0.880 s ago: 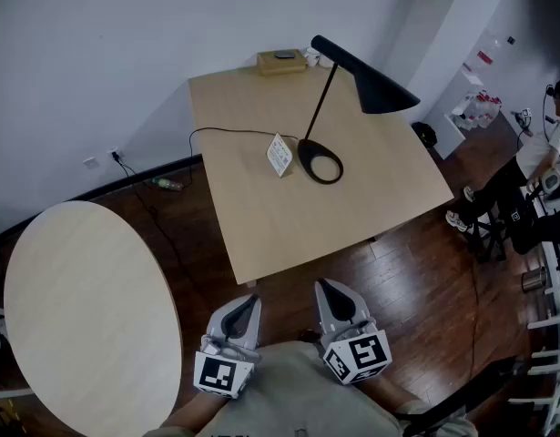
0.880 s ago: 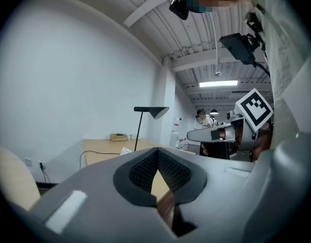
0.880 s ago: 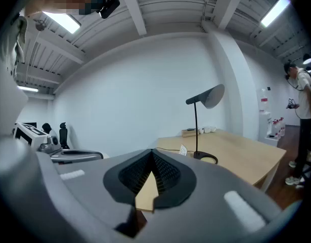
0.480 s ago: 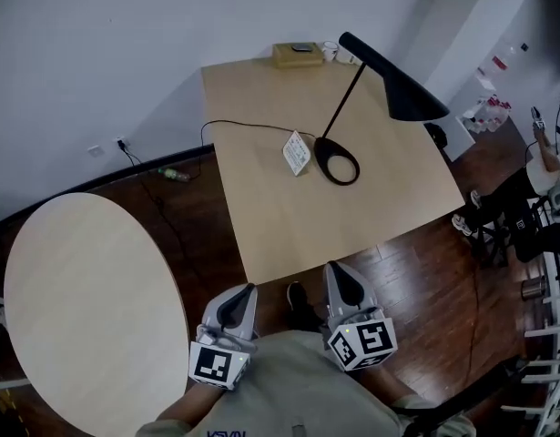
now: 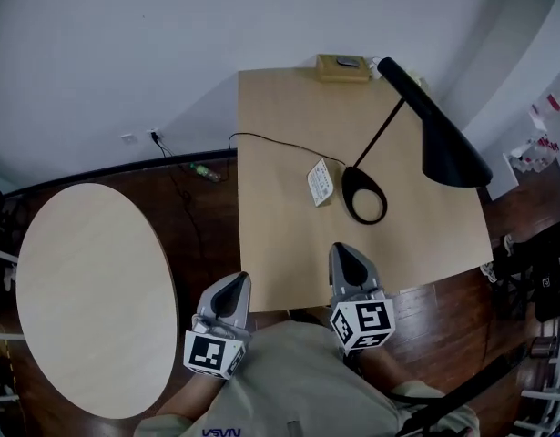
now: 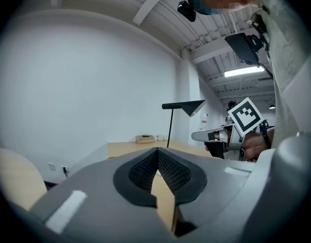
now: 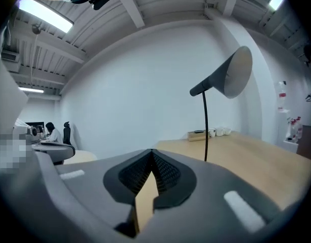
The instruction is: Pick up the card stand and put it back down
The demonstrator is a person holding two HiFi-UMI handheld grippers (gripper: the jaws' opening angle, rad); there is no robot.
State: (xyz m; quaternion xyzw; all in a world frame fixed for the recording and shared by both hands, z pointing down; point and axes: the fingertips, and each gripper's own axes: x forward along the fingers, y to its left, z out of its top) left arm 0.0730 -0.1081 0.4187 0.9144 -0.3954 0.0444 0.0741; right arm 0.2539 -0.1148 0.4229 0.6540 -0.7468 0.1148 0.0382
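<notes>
1. On the square table (image 5: pixel 280 262), near its middle, the card stand (image 5: pixel 320 182) leans upright just beside the lamp base (image 5: pixel 364 195), at that ring's 9 o'clock. A black cable (image 5: pixel 270 139) runs past at the stand's 11 o'clock.
2. From my right tool (image 5: pixel 346 255) the stand lies at about 12 o'clock, well apart. My left tool (image 5: pixel 232 288) hangs by the table's near corner.
3. Both tools have their jaws pressed together, with nothing between them.
4. I judge the stand to be light, thin and stiff, probably slick-faced, and easy to tip or skid.
5. I would pinch it across its thin faces near the top edge, coming in from its 9 o'clock side, clear of the lamp, with a gentle squeeze.
</notes>
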